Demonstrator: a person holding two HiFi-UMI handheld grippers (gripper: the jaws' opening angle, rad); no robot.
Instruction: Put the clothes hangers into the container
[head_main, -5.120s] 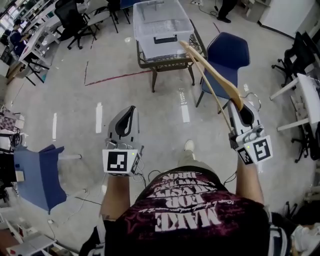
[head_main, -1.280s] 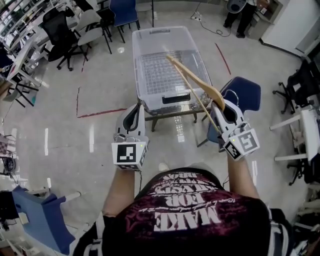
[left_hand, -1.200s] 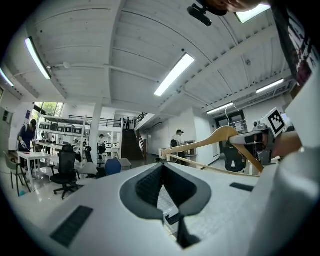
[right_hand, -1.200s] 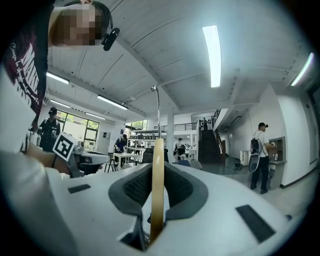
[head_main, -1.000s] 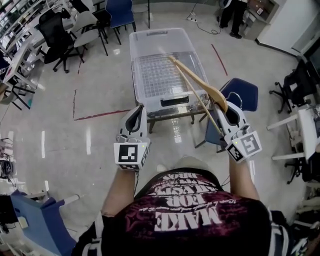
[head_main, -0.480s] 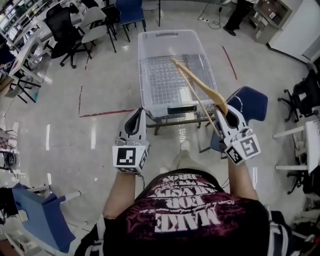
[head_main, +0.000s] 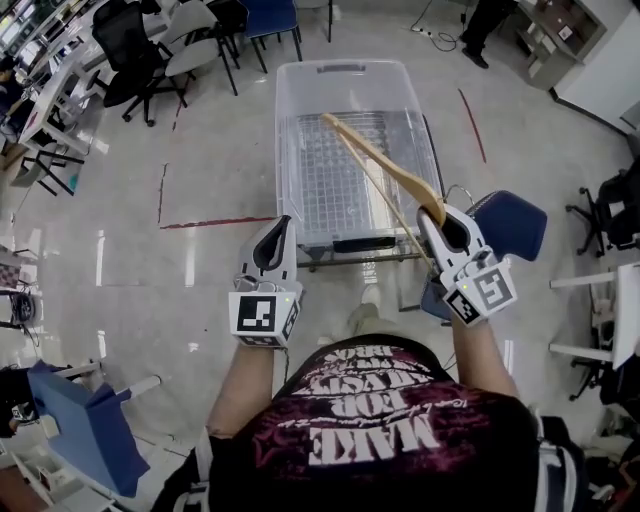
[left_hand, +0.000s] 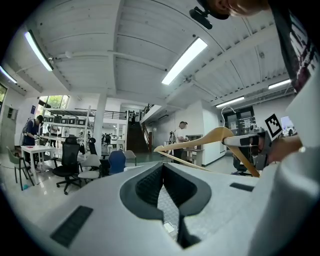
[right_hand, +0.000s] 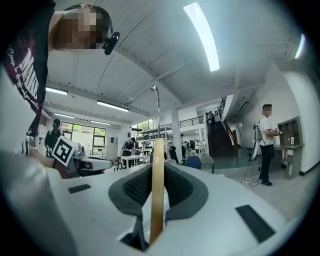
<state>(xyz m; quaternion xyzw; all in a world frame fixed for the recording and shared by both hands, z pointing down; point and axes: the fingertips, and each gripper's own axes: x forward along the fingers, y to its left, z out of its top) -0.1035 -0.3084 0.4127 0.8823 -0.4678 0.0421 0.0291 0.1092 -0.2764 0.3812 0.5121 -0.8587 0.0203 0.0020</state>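
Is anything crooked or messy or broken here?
Nothing looks spilled or broken. The one crooked thing is the wooden hanger: the right tongs are clamped on it, so it sticks out slanted above the clear container instead of lying inside.

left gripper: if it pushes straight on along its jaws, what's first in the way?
Likely the near left corner of the clear container: the left gripper, empty, points at it in the head view. Height is unclear, so it may pass above the rim.
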